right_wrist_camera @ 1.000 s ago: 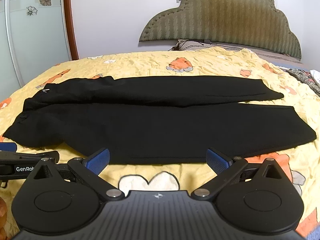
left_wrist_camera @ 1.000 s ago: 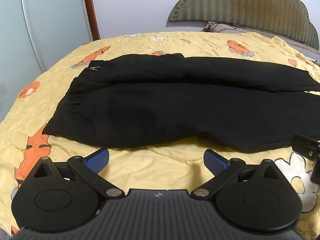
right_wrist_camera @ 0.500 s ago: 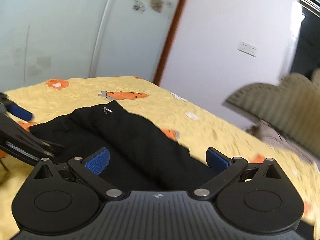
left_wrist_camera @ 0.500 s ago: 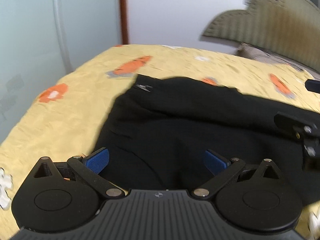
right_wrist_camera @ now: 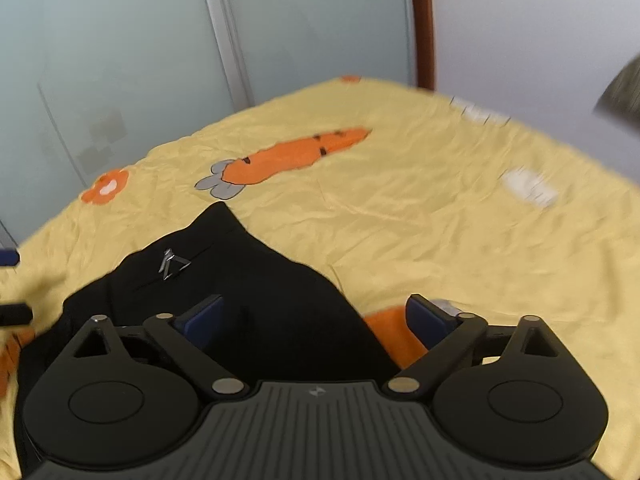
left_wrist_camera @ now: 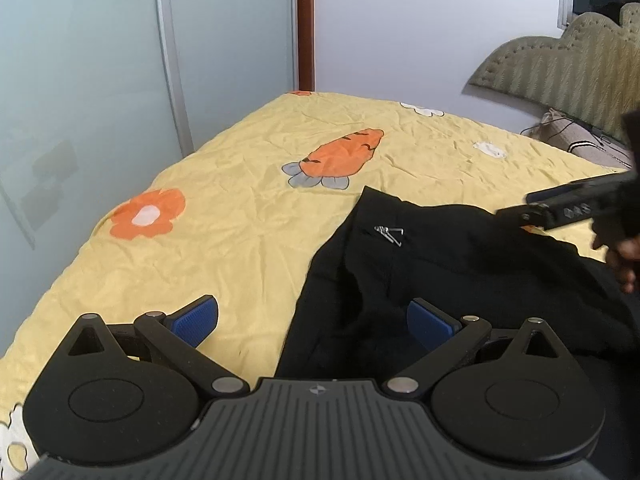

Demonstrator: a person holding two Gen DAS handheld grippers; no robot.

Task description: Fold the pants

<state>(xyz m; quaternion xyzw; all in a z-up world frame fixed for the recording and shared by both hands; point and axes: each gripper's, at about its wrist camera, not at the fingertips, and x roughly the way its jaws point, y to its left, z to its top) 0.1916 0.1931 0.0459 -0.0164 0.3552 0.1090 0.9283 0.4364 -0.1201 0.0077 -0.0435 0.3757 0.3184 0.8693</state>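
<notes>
The black pants (left_wrist_camera: 460, 280) lie flat on a yellow bedsheet (left_wrist_camera: 240, 220), waist end nearest, with a small silver logo (left_wrist_camera: 389, 234) on the waistband. My left gripper (left_wrist_camera: 312, 320) hovers open over the near waist corner, its left pad over the sheet and its right pad over the cloth. In the right wrist view the pants (right_wrist_camera: 248, 292) fill the lower left. My right gripper (right_wrist_camera: 314, 320) straddles their far edge with its jaws wide and just closing, the pads pressing on nothing. The right gripper (left_wrist_camera: 560, 208) and a hand (left_wrist_camera: 624, 256) also show in the left wrist view.
The sheet carries an orange carrot print (left_wrist_camera: 340, 156) and a flower print (left_wrist_camera: 148, 216). Frosted sliding doors (left_wrist_camera: 100, 60) stand past the bed's left edge, beside a brown door frame (left_wrist_camera: 306, 20). A padded headboard (left_wrist_camera: 560, 68) and a pillow (left_wrist_camera: 576, 136) sit at the far right.
Both cameras have swung from the full length of the pants to the waist end. Both grippers have moved there, the right one fastest, its picture still blurred.
</notes>
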